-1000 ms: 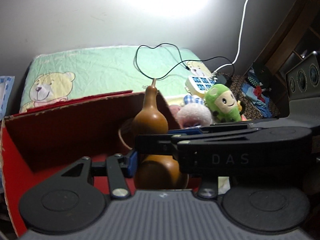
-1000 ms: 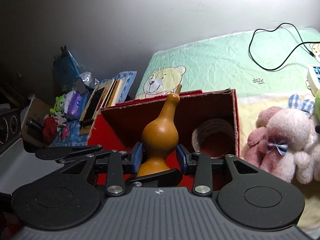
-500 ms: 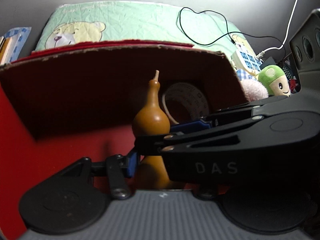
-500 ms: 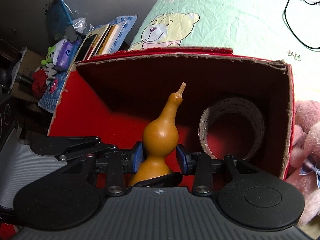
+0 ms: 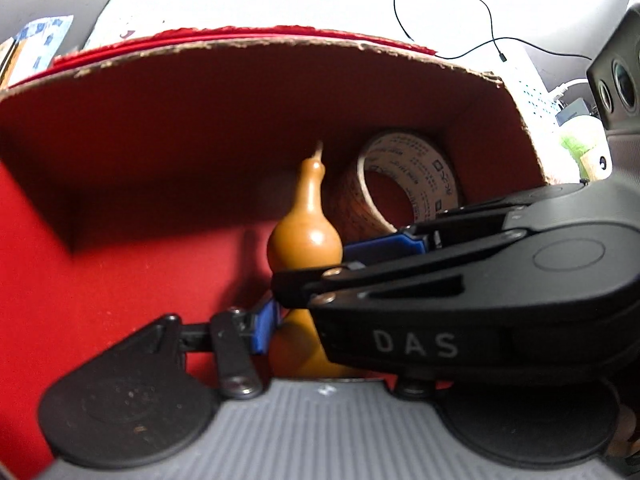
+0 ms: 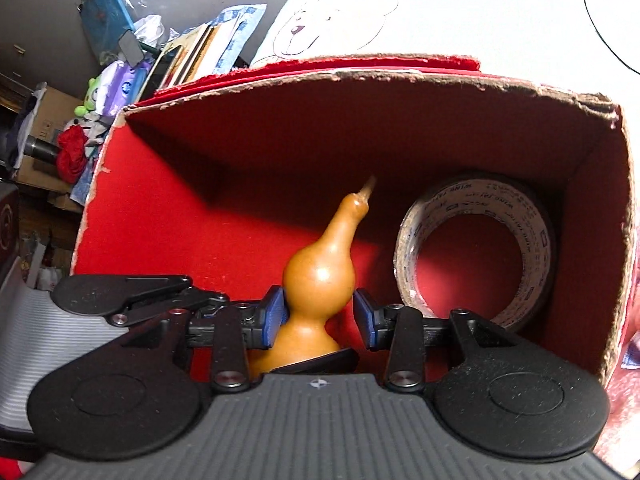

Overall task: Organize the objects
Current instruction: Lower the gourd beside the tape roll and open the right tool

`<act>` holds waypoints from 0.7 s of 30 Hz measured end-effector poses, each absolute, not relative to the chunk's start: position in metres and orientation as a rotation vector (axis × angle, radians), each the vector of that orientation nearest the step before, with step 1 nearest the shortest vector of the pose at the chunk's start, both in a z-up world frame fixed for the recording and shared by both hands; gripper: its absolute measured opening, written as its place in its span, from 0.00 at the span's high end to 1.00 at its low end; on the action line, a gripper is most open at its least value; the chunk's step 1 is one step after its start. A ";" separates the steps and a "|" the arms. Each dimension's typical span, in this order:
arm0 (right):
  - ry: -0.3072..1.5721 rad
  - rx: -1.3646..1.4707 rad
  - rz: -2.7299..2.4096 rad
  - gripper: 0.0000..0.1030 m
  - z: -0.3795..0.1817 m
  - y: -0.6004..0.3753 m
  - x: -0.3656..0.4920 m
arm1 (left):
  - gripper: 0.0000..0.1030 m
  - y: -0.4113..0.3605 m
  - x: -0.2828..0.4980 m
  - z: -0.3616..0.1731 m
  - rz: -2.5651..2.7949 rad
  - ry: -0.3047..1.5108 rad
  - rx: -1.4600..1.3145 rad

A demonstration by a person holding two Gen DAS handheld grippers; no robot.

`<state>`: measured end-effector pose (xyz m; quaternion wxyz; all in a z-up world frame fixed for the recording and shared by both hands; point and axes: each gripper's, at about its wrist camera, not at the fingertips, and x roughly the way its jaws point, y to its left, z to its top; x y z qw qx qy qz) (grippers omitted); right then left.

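Note:
A brown gourd [image 6: 320, 276] is held upright inside a red cardboard box [image 6: 360, 120]. My right gripper [image 6: 320, 314] is shut on the gourd's waist with its blue pads. My left gripper [image 5: 308, 320] also grips the gourd [image 5: 304, 240] lower down; its left blue pad [image 5: 266, 326] touches the gourd, and its right finger is hidden behind the right gripper's black body [image 5: 480, 292]. A roll of printed tape [image 6: 476, 256] stands on edge in the box's right corner, also seen in the left wrist view [image 5: 404, 180].
The box's far wall [image 5: 240, 92] has a torn cardboard rim. Pink plush toys [image 6: 628, 360] lie right of the box. Books and clutter [image 6: 160, 64] are piled at the far left. A black cable [image 5: 460, 20] lies on the bedding behind.
Both grippers have moved down and forward with the gourd, from above the box rim to deep inside the box. The tape roll now looks closer.

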<state>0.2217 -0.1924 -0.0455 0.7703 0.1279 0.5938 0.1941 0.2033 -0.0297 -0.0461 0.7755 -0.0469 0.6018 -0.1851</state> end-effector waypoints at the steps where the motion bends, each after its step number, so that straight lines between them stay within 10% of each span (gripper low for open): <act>1: 1.281 0.272 0.414 0.60 -0.045 -0.192 0.221 | 0.55 -0.030 0.204 -0.046 -0.398 1.301 -0.102; 21: 1.164 0.155 0.374 0.58 -0.041 -0.181 0.217 | 0.46 -0.026 0.194 -0.046 -0.375 1.260 -0.117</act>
